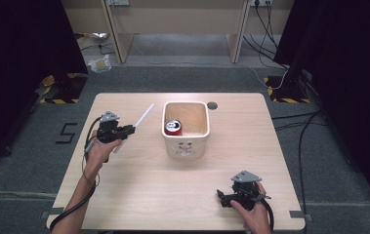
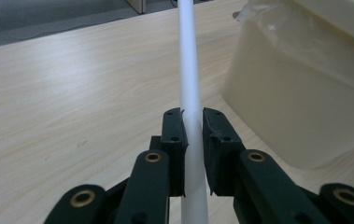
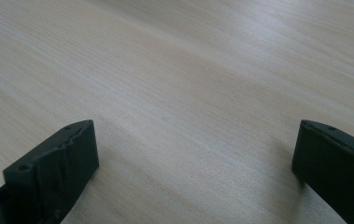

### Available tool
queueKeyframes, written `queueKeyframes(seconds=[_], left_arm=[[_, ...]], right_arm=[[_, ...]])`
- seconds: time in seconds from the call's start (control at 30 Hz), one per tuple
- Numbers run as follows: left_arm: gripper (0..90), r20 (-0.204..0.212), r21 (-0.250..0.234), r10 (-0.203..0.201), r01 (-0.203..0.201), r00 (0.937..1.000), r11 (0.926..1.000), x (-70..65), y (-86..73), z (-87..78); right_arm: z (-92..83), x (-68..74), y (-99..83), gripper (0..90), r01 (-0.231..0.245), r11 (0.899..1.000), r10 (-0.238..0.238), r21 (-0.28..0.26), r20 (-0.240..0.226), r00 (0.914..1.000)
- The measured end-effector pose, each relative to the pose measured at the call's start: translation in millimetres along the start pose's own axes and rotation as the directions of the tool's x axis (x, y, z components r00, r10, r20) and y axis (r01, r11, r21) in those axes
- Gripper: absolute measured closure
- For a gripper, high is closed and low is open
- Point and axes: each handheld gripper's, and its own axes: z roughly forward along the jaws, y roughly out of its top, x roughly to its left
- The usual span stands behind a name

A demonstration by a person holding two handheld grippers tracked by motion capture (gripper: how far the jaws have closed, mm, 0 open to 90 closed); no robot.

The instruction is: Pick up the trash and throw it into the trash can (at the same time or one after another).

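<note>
A thin white tube (image 1: 143, 116) slants above the table's left half, and my left gripper (image 1: 129, 129) is shut on its lower part. In the left gripper view the white tube (image 2: 187, 70) runs straight up between the two black jaws of the left gripper (image 2: 193, 122), which press on it from both sides. A cream bin (image 1: 185, 127) stands at the table's middle, to the right of the tube, with a red can (image 1: 174, 126) inside. My right gripper (image 1: 220, 197) rests low near the front right edge; the right gripper (image 3: 193, 149) stands open over bare wood.
The cream bin's wall (image 2: 300, 84) is close on the right in the left gripper view. A round hole (image 1: 212, 105) is in the table behind the bin. Cables and black stands with striped feet lie on the floor beyond the table's far corners.
</note>
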Motion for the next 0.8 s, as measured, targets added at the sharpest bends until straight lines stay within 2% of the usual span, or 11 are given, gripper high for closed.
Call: queueKeyframes(seconds=[0.4,0.8], left_arm=[[78.9,0.021,-0.034,0.035,-0.034,0.9992,0.9988,-9.2,18.6,-14.8],[78.8,0.038,-0.050,0.071,-0.069,0.9967,0.9963,-20.4,32.7,-19.6]], right_arm=[[0.0,0.0,0.0,0.7,0.000,1.000,0.000,0.000,0.000,1.0000],[0.0,0.0,0.0,0.7,-0.001,1.000,0.001,0.000,0.000,1.0000]])
